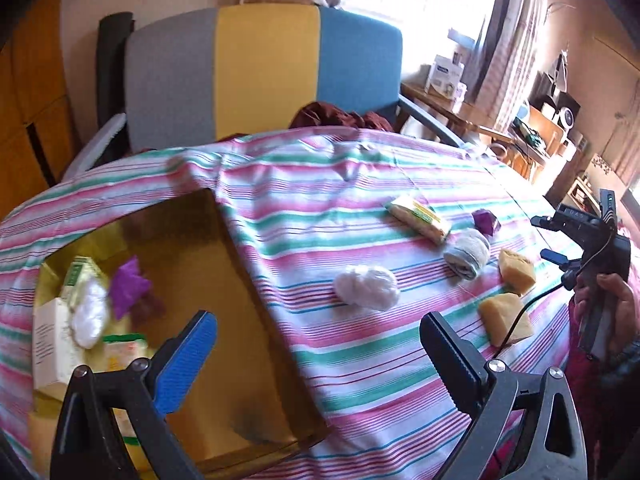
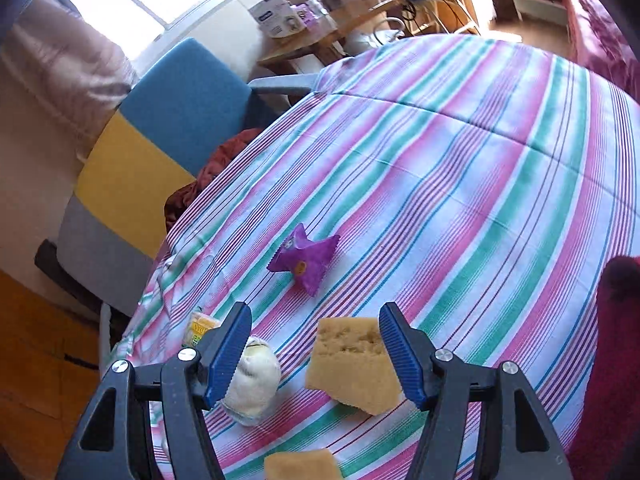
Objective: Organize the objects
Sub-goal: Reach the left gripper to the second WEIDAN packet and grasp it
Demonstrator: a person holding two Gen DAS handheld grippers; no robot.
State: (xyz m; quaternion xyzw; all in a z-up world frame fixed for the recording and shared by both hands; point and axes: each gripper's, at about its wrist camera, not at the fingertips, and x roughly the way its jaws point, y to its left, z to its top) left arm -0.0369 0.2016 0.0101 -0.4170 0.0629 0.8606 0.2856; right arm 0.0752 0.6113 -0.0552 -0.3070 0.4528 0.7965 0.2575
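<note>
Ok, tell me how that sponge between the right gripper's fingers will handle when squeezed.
The sponge looks porous and pitted, so it will probably compress and feel light. Its flat faces suggest that it won't roll. The right gripper stands open around it, so the fingers may need to close well in.

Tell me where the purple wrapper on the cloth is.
In the right wrist view, the purple wrapper lies mid-cloth, beyond the open right gripper and yellow sponge.
</note>
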